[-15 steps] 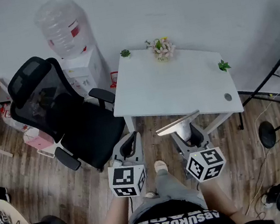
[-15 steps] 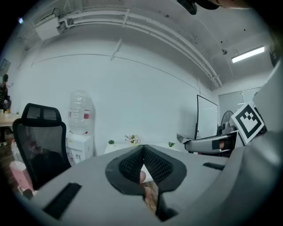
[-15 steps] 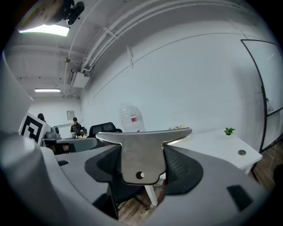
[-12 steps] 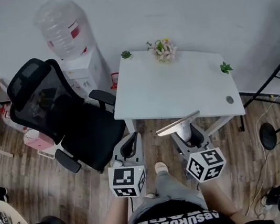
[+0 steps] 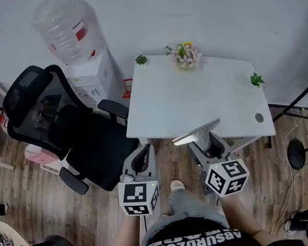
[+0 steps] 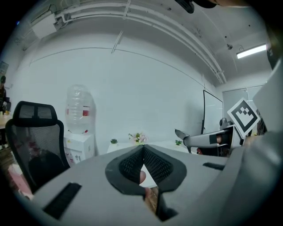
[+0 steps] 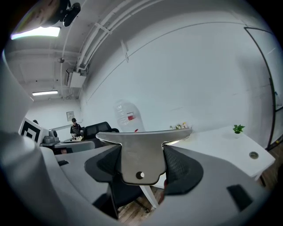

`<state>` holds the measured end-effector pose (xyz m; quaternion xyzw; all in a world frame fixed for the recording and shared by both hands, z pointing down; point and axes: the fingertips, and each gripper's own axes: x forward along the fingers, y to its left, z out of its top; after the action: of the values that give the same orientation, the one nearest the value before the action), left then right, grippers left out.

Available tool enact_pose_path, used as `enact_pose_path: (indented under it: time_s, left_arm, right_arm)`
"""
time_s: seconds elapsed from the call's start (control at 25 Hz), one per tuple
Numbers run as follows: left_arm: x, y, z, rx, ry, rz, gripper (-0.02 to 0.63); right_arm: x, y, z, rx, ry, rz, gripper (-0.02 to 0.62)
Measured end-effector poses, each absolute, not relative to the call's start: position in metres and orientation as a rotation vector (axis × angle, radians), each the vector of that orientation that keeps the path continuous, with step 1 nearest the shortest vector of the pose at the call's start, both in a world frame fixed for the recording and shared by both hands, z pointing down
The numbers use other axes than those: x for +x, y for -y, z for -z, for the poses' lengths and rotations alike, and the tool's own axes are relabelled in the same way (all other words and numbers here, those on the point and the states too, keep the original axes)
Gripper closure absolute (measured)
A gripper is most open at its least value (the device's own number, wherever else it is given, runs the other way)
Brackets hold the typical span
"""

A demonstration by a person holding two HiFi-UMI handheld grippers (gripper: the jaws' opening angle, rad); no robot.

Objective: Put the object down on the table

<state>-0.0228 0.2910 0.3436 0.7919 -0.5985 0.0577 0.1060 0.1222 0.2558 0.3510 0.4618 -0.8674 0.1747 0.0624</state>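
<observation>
Standing on a wood floor [image 5: 50,201] before a white table [image 5: 197,103]. Gripping a flat metal piece [image 5: 196,133] in the right hand-held gripper [image 5: 207,142], at the table's near edge, with the left hand-held gripper [image 5: 142,157] just beside. Far on the table: flowers [image 5: 186,55], two small plants [image 5: 141,59]. Left: black office chair [image 5: 67,128], water dispenser [image 5: 65,32].

Bright, even indoor light. A white ceiling strip lamp [image 6: 252,50] glows upper right in the left gripper view, a second strip lamp [image 7: 37,32] upper left in the right gripper view. Both views bulge fisheye with black corners. The shiny flat steel plate [image 7: 139,154] glints at its right edge.
</observation>
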Motion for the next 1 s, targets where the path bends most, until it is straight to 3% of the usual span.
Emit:
enact_pose_path:
  time_s: [1.0]
  left_arm:
    - [-0.012, -0.183, -0.366, 2.263, 1.779, -0.209, 0.600]
  right_arm:
    - [0.136, -0.143, -0.382, 1.342, 2.582, -0.618, 0.307]
